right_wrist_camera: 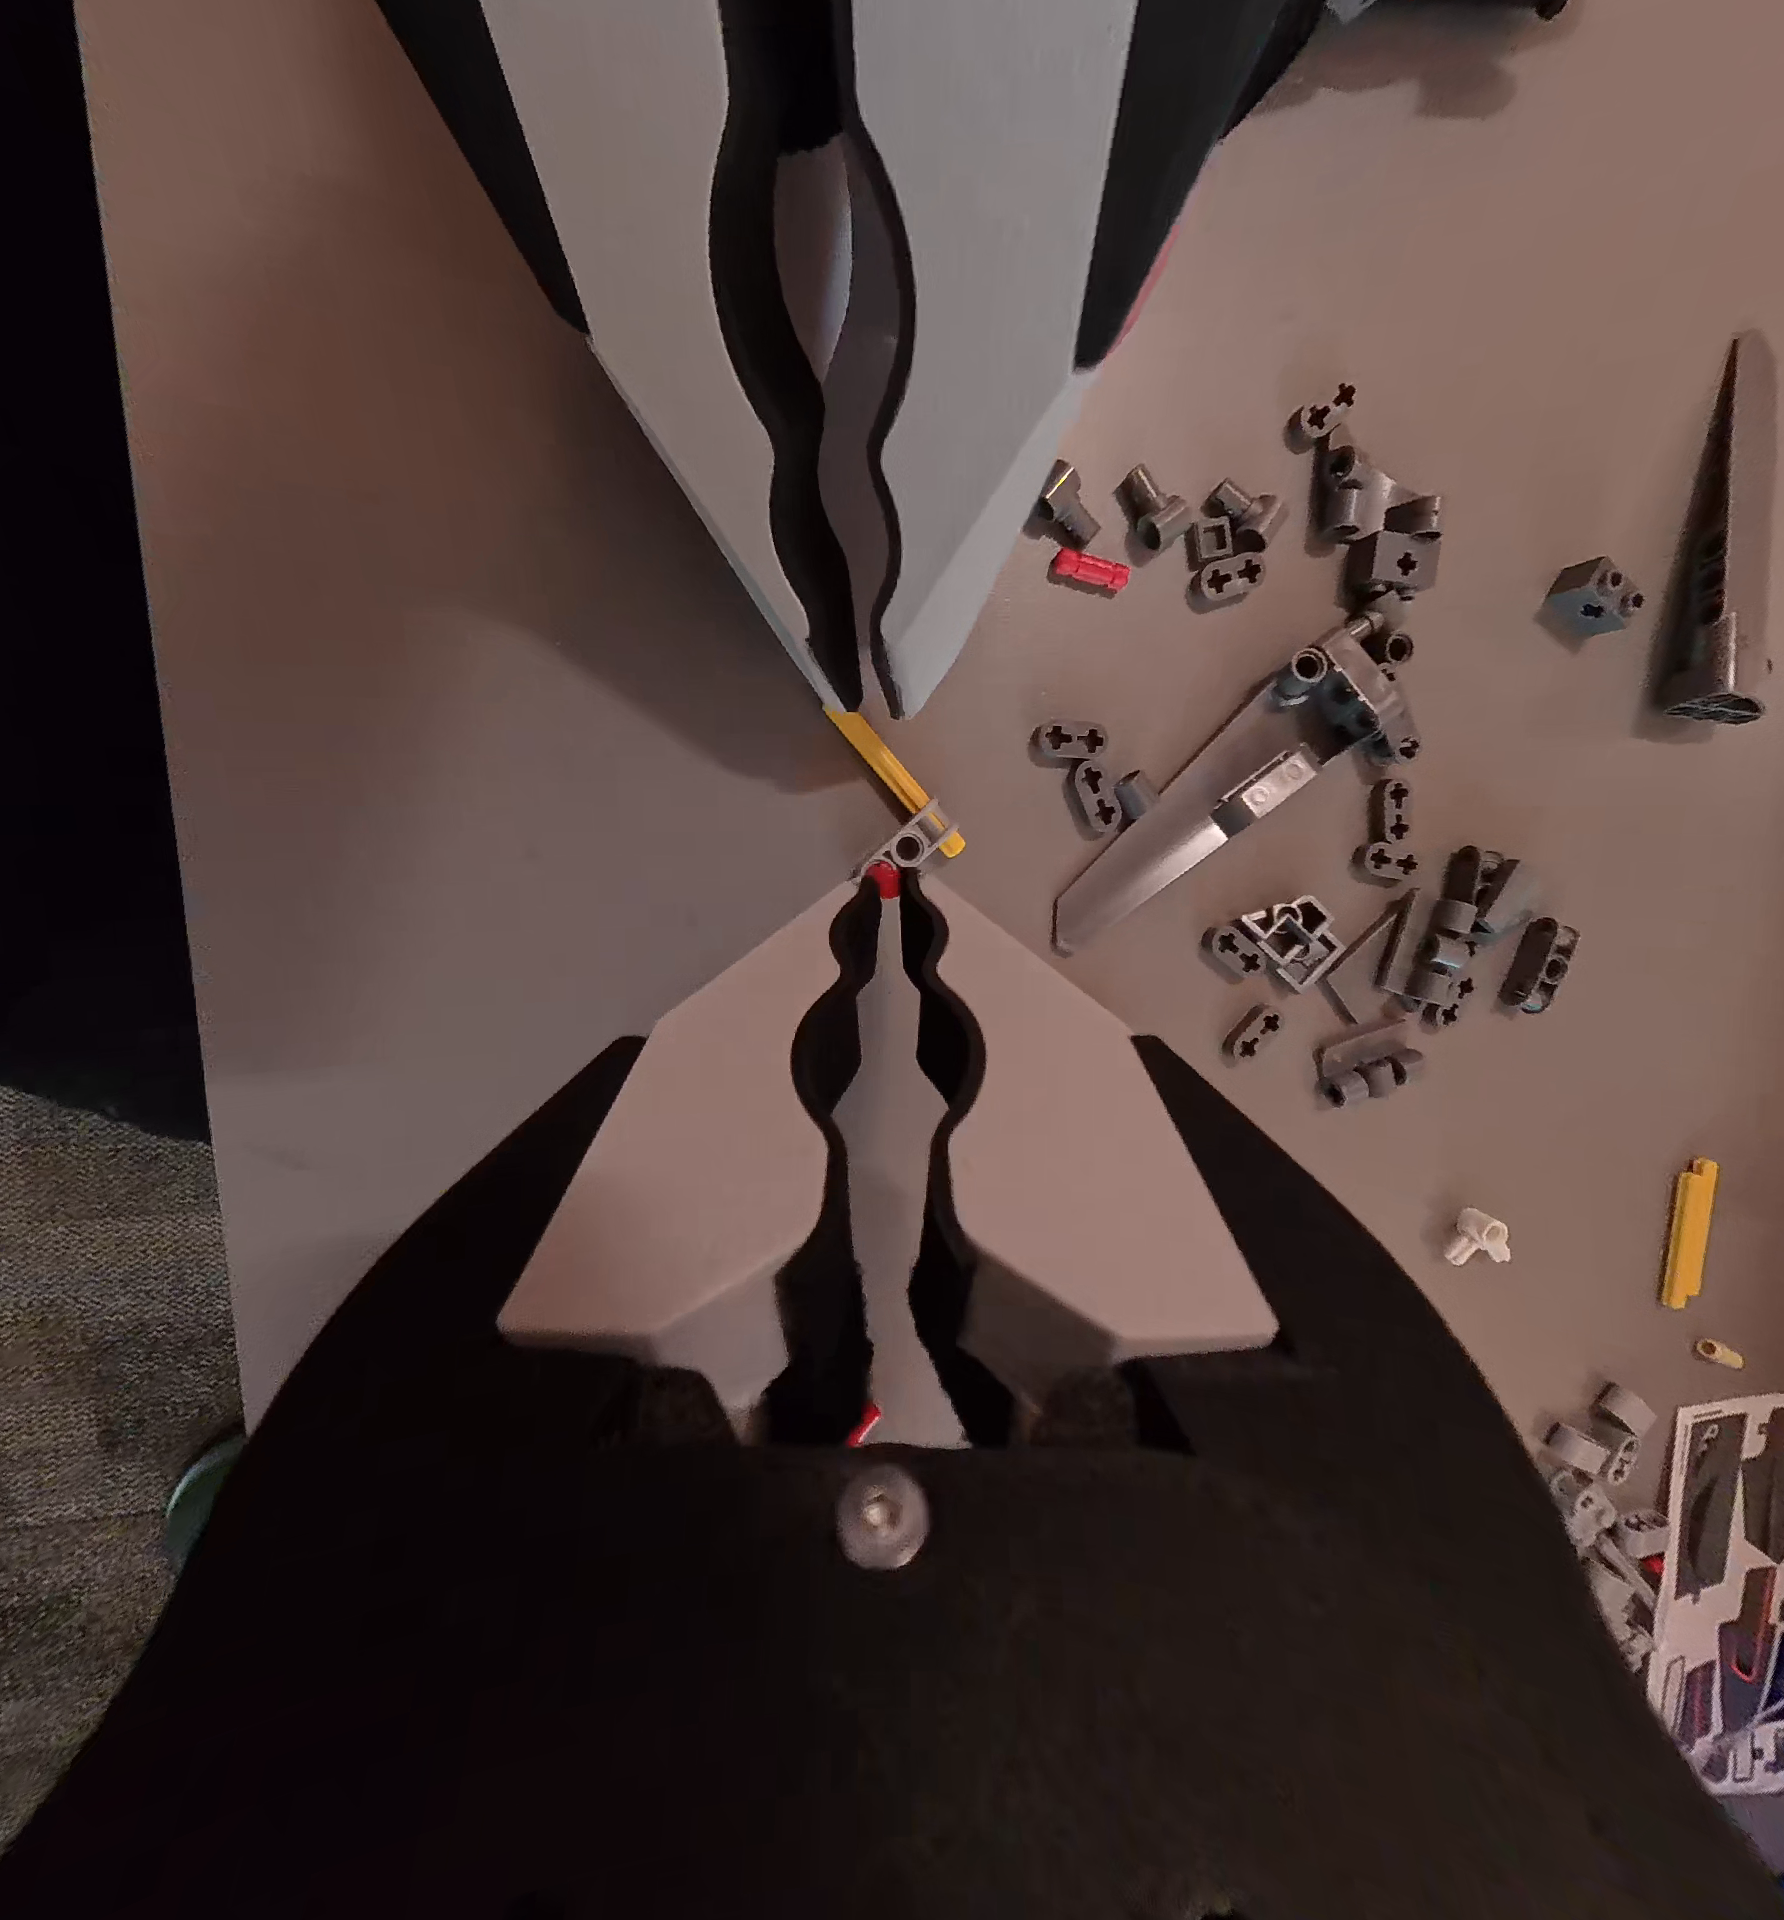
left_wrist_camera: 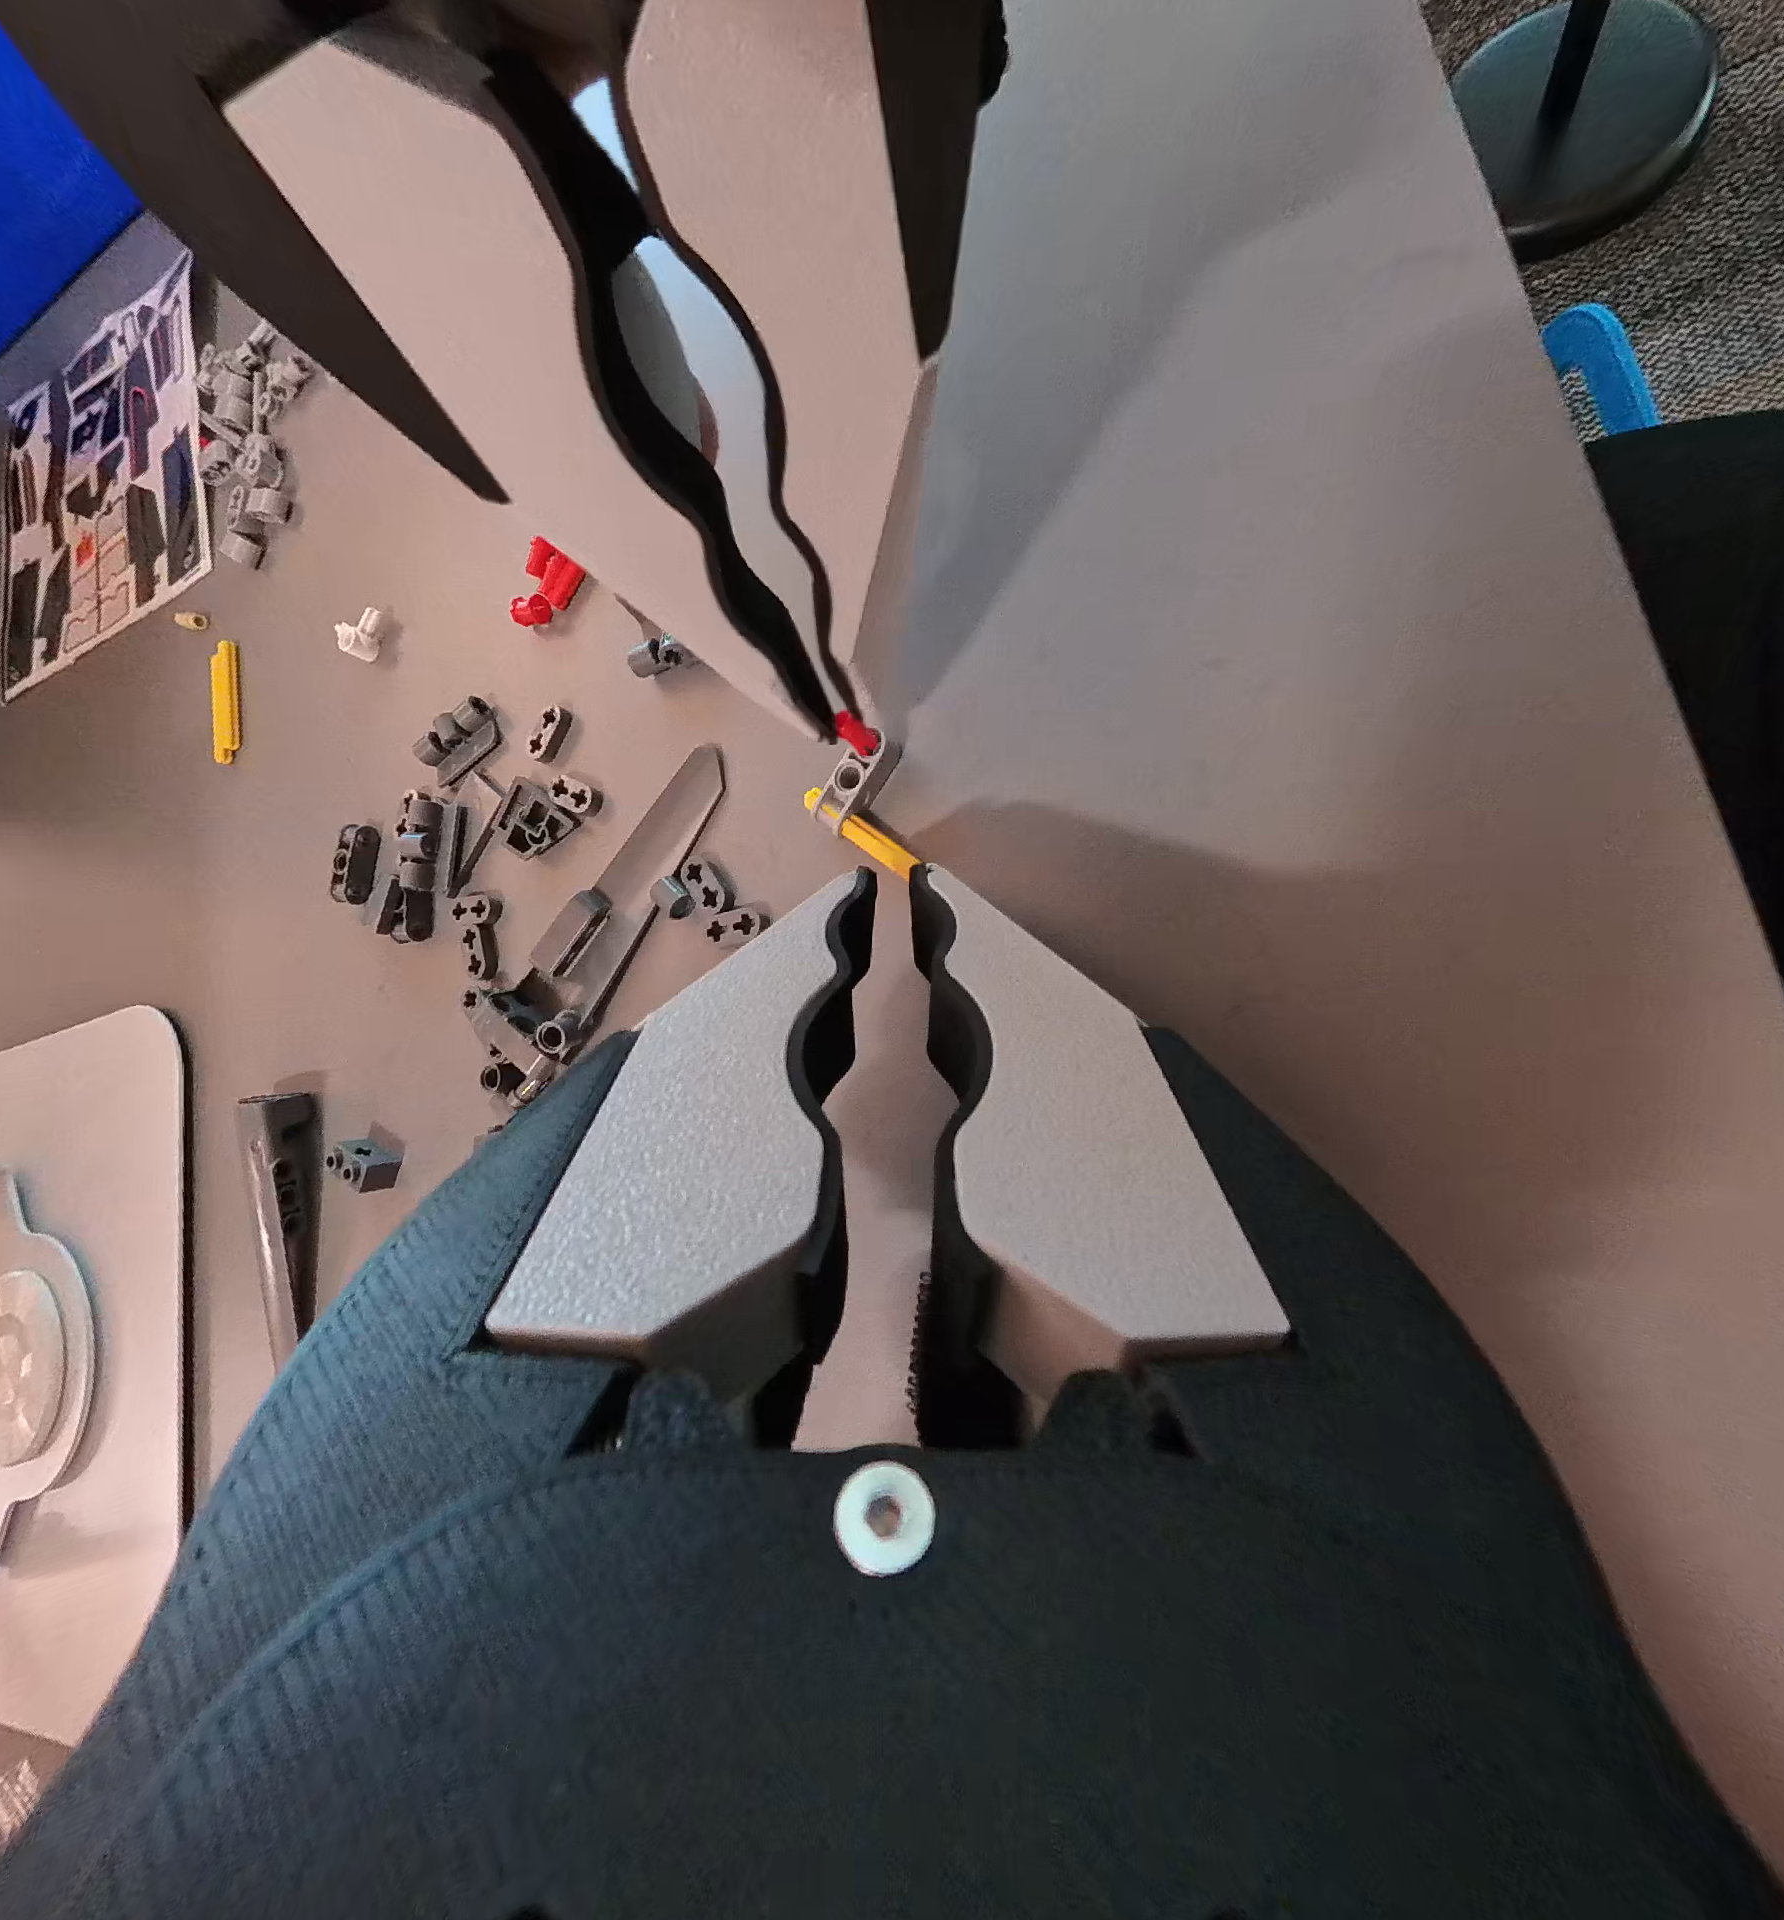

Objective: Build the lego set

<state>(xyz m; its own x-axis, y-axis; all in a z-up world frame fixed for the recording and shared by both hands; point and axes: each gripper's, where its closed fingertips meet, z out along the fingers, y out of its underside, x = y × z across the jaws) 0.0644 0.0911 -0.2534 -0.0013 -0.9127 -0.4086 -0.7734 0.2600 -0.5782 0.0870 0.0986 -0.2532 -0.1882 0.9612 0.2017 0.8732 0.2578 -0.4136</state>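
Small grey holed connector (left_wrist_camera: 854, 777) mid-air between claws, above smooth grey counter (left_wrist_camera: 1231, 644). Left claw (left_wrist_camera: 893, 878) pinches yellow ridged rod (left_wrist_camera: 880, 837) threaded through connector. Right claw (right_wrist_camera: 886, 896) nearly closed, pinches red peg (right_wrist_camera: 882, 883) at connector's hole. Grey plastic parts (right_wrist_camera: 1387, 831) scattered beside.

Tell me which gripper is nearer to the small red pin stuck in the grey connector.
Right. The right gripper has its fingers closed on the red pin. The left gripper sits farther off, at the yellow axle's far end, beyond the grey connector.
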